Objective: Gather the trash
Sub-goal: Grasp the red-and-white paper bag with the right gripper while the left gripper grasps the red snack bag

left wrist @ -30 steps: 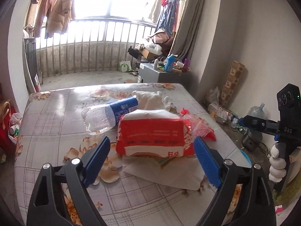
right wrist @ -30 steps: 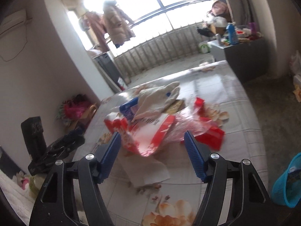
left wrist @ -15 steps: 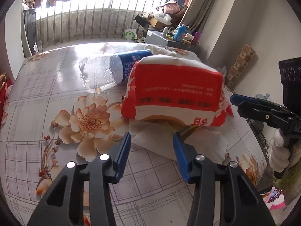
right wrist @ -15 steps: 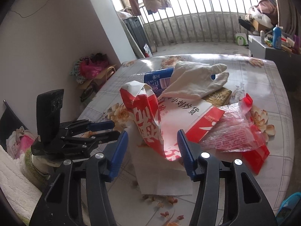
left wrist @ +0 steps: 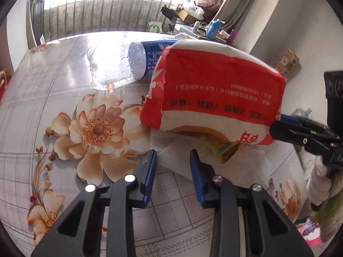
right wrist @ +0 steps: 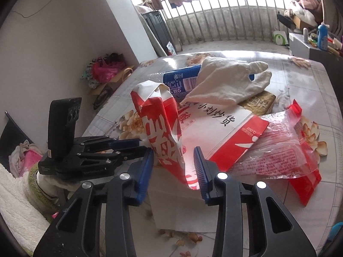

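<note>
A red and white paper bag (left wrist: 214, 90) lies on the flowered table (left wrist: 64, 98) over a white napkin (left wrist: 171, 156). My left gripper (left wrist: 173, 160) is low in front of it, its jaws closing with the napkin's near edge between them, pads not pressing. In the right wrist view my right gripper (right wrist: 173, 162) is closing around the bag's upright end (right wrist: 165, 128), with a gap still showing on both sides. Behind the bag lie a clear bottle with a blue label (right wrist: 182, 81), a white glove (right wrist: 227, 83), a brown packet (right wrist: 259, 102) and a clear red wrapper (right wrist: 278, 150).
The other gripper (right wrist: 137, 145) shows at the left of the right wrist view, close to the bag. A grey cabinet (right wrist: 304, 47) with bottles stands beyond the table. A blue bin's rim (right wrist: 336, 229) shows at the lower right. Bags and cloth lie on the floor by the wall (right wrist: 103, 68).
Both grippers dropped toward the table and came close to the bag. Their jaws narrowed from wide apart to a small gap, the left at the napkin edge, the right around the bag's end.
</note>
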A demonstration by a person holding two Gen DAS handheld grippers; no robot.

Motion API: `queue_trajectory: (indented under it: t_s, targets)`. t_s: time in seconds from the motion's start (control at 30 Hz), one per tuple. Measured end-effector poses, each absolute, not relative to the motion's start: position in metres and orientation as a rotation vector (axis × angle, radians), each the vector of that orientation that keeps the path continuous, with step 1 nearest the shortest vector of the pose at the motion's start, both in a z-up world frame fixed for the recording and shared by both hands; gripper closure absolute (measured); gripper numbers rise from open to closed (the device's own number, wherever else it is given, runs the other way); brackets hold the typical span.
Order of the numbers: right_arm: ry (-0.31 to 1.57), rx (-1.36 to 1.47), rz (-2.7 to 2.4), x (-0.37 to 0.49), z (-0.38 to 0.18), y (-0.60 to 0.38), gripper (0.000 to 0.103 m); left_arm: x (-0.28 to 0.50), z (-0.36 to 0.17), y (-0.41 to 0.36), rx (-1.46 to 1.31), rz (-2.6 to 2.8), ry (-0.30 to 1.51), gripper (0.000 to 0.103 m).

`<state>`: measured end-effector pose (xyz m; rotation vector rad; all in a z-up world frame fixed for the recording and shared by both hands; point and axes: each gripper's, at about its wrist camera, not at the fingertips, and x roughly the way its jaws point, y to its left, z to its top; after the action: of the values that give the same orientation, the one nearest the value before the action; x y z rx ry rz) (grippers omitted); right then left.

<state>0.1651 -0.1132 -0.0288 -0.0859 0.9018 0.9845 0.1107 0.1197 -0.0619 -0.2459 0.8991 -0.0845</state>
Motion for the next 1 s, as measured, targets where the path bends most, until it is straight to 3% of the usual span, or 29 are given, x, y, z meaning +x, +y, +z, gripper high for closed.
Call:
queue_trajectory:
  t_s: [0.1,0.3,0.83,1.0]
  targets:
    - [0.907,-0.087,0.988,0.165,-0.03,-0.111,0.078,0.11,-0.063,0.111,-0.188,-0.083,0.897,0.085]
    - [0.89,-0.094,0.991,0.159,-0.026,-0.108,0.082,0.109,-0.067,0.104,-0.146,-0.086,0.888,0.101]
    - [0.789,0.042,0.99,0.142,0.009,-0.135,0.087,0.059,-0.014,0.116,-0.18,-0.127,0.774,0.102]
    - [0.732,0.13,1.013,0.139,0.027,-0.15,0.098,0.036,0.016,0.117,-0.151,-0.126,0.707,0.102]
